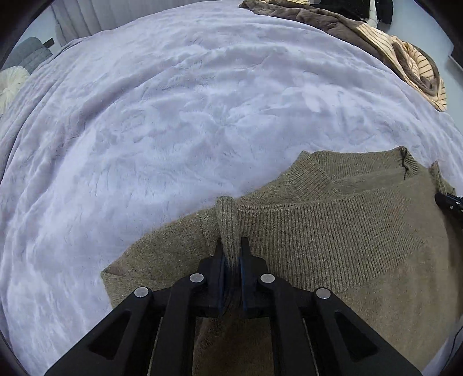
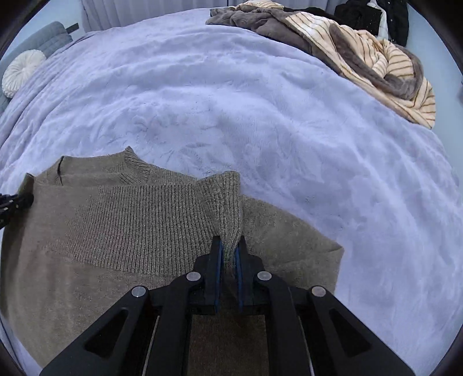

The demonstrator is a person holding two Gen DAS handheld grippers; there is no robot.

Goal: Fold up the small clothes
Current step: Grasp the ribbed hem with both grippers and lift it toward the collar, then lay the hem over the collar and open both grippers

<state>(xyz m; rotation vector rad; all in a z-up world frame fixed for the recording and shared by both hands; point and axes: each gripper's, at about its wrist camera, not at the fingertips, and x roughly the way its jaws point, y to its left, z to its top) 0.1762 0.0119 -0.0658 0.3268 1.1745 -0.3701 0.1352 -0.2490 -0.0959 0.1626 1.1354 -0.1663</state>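
Note:
An olive-brown knit sweater (image 1: 332, 231) lies on the lavender plush blanket (image 1: 173, 115), its ribbed hem folded up over the body toward the collar. My left gripper (image 1: 232, 243) is shut on a pinched ridge of the ribbed hem at the fold's left corner. In the right wrist view the same sweater (image 2: 130, 219) fills the lower left, and my right gripper (image 2: 229, 241) is shut on the hem's right corner. Each gripper's tip shows at the other view's edge: the right one (image 1: 450, 201) and the left one (image 2: 14, 202).
A heap of brown and cream-striped clothes (image 2: 361, 55) lies at the far right of the blanket (image 2: 260, 115). A round white cushion (image 2: 20, 72) and a grey padded seat (image 2: 46, 37) sit at the far left. Dark garments (image 2: 373, 17) lie behind the heap.

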